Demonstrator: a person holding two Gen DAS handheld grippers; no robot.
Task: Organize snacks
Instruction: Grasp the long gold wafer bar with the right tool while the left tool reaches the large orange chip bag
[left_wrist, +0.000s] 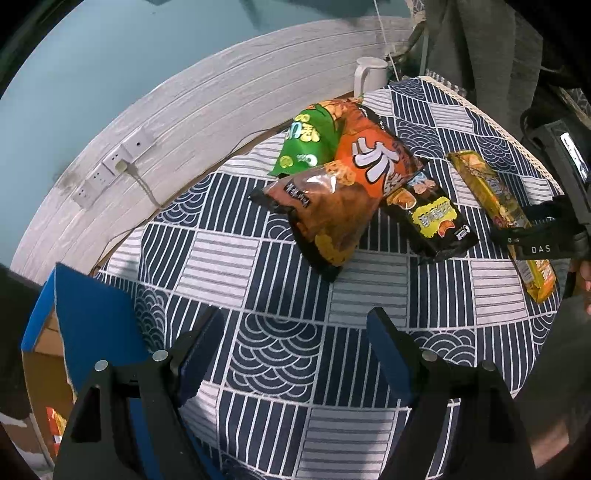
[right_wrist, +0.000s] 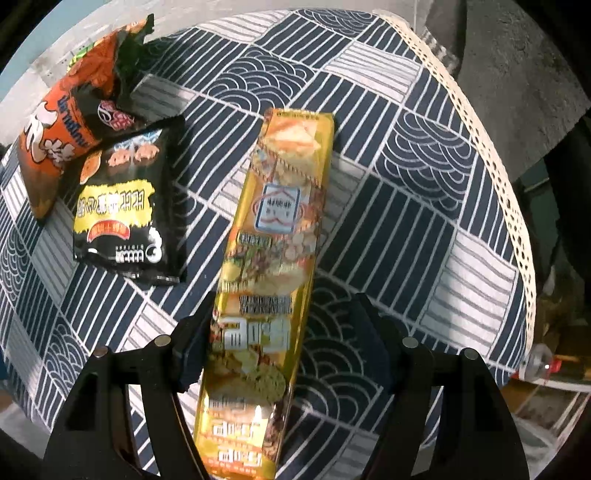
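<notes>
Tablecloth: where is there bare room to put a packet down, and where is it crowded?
Free: the broad tablecloth patch between the open left gripper, the blue box and the snack pile; also the strip right of the long gold packet toward the lace edge. Crowded: the far side, where the bags overlap.

On my worktop the snack bags sit piled at the far middle: one bag lies on top of a bigger one, another behind them. A small packet lies just right of the pile, the long cracker pack further right, apart. A box stands at the left edge.
</notes>
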